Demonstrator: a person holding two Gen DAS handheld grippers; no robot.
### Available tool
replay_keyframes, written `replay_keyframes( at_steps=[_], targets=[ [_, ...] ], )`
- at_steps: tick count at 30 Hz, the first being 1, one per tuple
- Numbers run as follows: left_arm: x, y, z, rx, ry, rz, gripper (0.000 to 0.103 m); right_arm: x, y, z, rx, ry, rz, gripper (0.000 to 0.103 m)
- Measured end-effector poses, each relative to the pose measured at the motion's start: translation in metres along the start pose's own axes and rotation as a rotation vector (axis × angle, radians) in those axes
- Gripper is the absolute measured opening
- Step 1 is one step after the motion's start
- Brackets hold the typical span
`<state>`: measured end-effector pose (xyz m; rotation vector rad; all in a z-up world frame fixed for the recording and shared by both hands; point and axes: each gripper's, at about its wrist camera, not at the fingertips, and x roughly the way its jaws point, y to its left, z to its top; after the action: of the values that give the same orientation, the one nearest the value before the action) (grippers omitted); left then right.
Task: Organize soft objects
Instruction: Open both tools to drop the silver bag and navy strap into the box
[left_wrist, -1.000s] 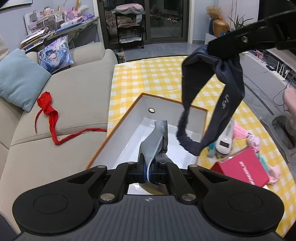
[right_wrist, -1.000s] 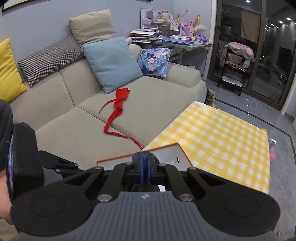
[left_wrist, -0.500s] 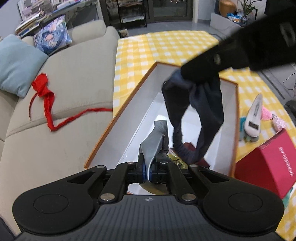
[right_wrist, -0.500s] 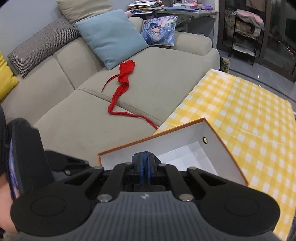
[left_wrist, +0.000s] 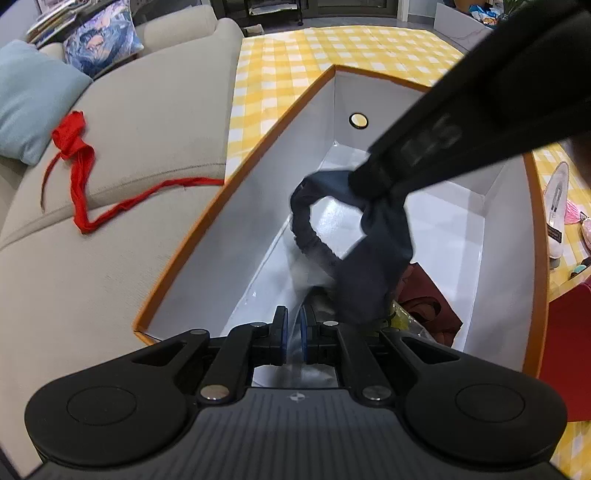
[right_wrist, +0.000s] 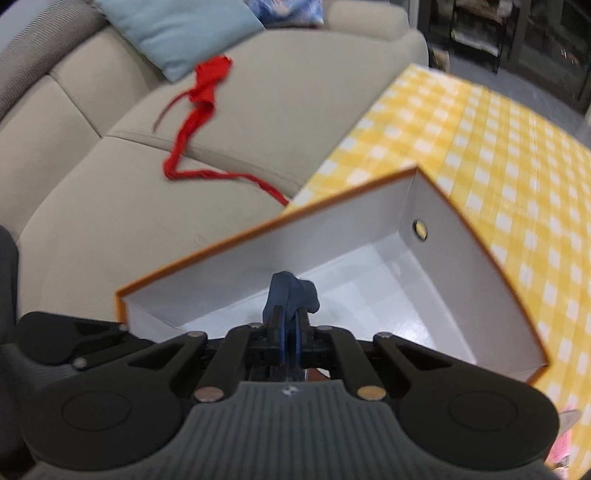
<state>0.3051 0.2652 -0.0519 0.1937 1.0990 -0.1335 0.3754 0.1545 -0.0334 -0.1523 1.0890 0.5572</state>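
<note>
Both garments over the white box (left_wrist: 236, 236): right gripper (right_wrist: 290, 325) clamped on navy headband (left_wrist: 373, 258), left gripper (left_wrist: 291, 328) just easing apart around grey cloth (left_wrist: 301, 273) — seemingly slipping. Risk: pieces tangling, snagging the rim.

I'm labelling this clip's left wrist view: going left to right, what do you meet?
Light blue cushion → red cloth strip on the sofa → orange-edged box → dark headband hanging into it → white slipper.
</note>
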Motion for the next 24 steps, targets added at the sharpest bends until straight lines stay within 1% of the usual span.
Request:
replay_keyframes(
  at_steps=[5, 10, 11, 12, 13, 14, 15, 16, 17, 19, 20, 24],
  targets=[
    [0.01, 0.003, 0.001, 0.006, 0.011, 0.001, 0.007, 0.034, 0.003, 0.0, -0.043, 0.036, -0.043, 0.002],
    [0.013, 0.005, 0.002, 0.005, 0.013, -0.002, 0.008, 0.058, -0.002, 0.0, -0.024, 0.077, -0.049, 0.003],
    [0.013, 0.004, 0.003, 0.015, 0.014, -0.001, 0.008, 0.061, -0.002, -0.001, -0.033, 0.082, -0.054, 0.008],
    [0.013, 0.003, 0.003, 0.024, 0.012, 0.0, 0.01, 0.064, -0.001, -0.002, -0.039, 0.088, -0.057, 0.01],
    [0.013, 0.003, 0.003, 0.028, 0.007, 0.002, 0.013, 0.067, -0.001, -0.003, -0.044, 0.096, -0.059, 0.017],
    [0.012, 0.003, 0.003, 0.027, 0.001, 0.001, 0.02, 0.069, -0.002, -0.003, -0.045, 0.101, -0.062, 0.023],
    [0.011, 0.004, 0.002, 0.02, -0.002, 0.001, 0.032, 0.07, -0.002, -0.004, -0.046, 0.101, -0.067, 0.029],
    [0.011, 0.005, 0.002, 0.012, -0.005, 0.005, 0.038, 0.071, -0.003, -0.004, -0.049, 0.097, -0.077, 0.03],
    [0.01, 0.005, 0.001, 0.005, -0.015, 0.009, 0.041, 0.07, -0.002, -0.005, -0.051, 0.087, -0.093, 0.031],
    [0.008, 0.003, -0.001, 0.001, -0.029, 0.01, 0.042, 0.065, -0.003, -0.005, -0.04, 0.062, -0.109, 0.04],
    [0.006, 0.003, -0.001, 0.002, -0.032, 0.009, 0.043, 0.062, -0.004, -0.005, -0.03, 0.049, -0.113, 0.041],
    [-0.002, 0.0, -0.001, 0.009, -0.036, 0.014, 0.045, 0.05, -0.003, -0.002, -0.026, 0.03, -0.13, 0.043]
  ],
)
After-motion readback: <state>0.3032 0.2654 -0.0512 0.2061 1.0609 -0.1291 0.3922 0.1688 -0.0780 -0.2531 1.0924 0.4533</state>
